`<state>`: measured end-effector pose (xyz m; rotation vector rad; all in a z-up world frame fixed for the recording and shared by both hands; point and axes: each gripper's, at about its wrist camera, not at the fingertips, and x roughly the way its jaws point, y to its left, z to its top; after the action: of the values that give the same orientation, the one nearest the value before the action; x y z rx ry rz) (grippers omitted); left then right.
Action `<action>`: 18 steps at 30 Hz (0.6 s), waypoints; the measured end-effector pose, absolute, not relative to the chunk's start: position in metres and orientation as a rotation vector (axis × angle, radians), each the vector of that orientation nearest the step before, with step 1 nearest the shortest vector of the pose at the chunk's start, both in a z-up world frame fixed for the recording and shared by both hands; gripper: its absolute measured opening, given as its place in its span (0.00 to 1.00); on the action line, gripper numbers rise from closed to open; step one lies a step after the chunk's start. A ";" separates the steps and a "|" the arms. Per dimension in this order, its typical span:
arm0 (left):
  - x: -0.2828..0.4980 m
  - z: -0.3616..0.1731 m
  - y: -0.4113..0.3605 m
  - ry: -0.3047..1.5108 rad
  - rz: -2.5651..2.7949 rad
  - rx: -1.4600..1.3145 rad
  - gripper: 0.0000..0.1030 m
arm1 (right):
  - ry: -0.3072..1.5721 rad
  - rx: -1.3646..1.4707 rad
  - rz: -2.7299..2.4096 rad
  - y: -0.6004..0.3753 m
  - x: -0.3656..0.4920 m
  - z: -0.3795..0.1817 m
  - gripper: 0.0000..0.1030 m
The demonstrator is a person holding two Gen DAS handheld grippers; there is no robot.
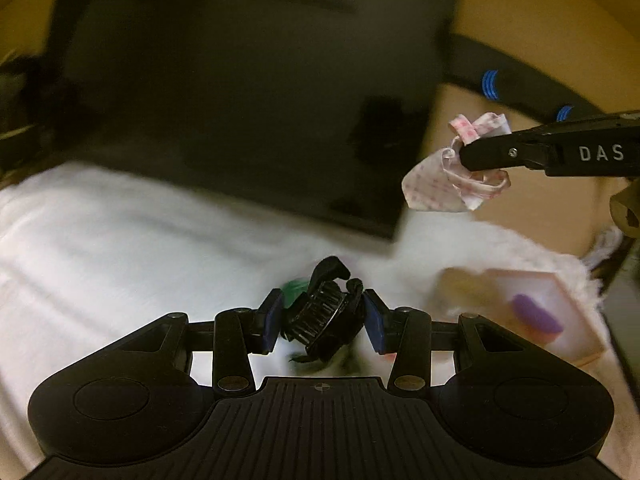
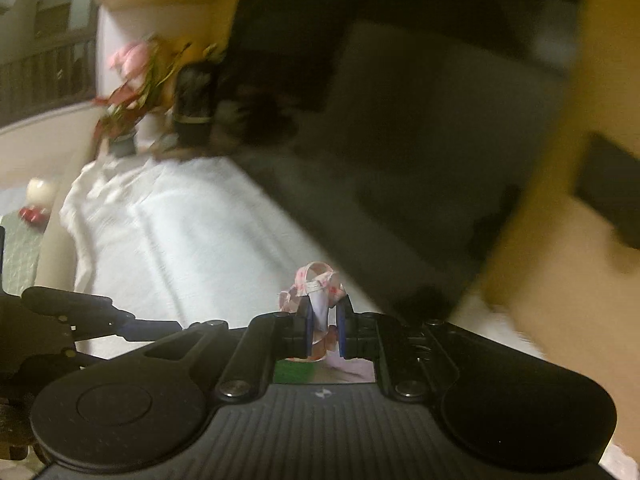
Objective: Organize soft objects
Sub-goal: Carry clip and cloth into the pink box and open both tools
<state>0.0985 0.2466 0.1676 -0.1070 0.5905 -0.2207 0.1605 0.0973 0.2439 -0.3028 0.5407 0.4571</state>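
My left gripper [image 1: 323, 314] is shut on a black claw hair clip [image 1: 324, 312], held above a white cloth [image 1: 120, 240]. A green thing [image 1: 294, 287] shows just behind the clip. My right gripper [image 2: 323, 330] is shut on a white cloth scrunchie with pink dots [image 2: 316, 292]. In the left wrist view the right gripper [image 1: 468, 156] comes in from the right, holding the scrunchie [image 1: 436, 184] in the air above the cloth's far edge.
A large dark screen [image 1: 240, 100] stands behind the cloth. A shallow box [image 1: 520, 304] with a purple object [image 1: 536, 314] lies at right. Flowers [image 2: 136, 76] and a dark jar [image 2: 196, 100] stand at the far left of the right wrist view.
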 end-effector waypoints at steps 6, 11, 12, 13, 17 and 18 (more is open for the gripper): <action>0.110 0.187 0.156 0.573 -0.399 -0.063 0.46 | 0.501 -0.234 0.319 -0.004 0.135 0.272 0.11; 0.123 0.187 0.080 0.599 -0.554 -0.042 0.46 | 0.502 -0.163 0.199 -0.086 0.118 0.278 0.11; 0.124 0.184 0.066 0.613 -0.584 -0.044 0.46 | 0.504 -0.153 0.181 -0.099 0.116 0.277 0.11; 0.127 0.180 0.052 0.635 -0.610 -0.051 0.46 | 0.511 -0.138 0.161 -0.113 0.114 0.274 0.11; 0.134 0.149 0.007 0.743 -0.701 -0.059 0.46 | 0.558 -0.070 0.107 -0.150 0.116 0.252 0.11; 0.137 0.140 -0.003 0.769 -0.713 -0.050 0.46 | 0.565 -0.059 0.099 -0.154 0.116 0.244 0.11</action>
<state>0.1370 -0.0030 0.1404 -0.0497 0.7694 -0.7131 0.1165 -0.1540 0.2444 -0.0585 0.5649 0.0987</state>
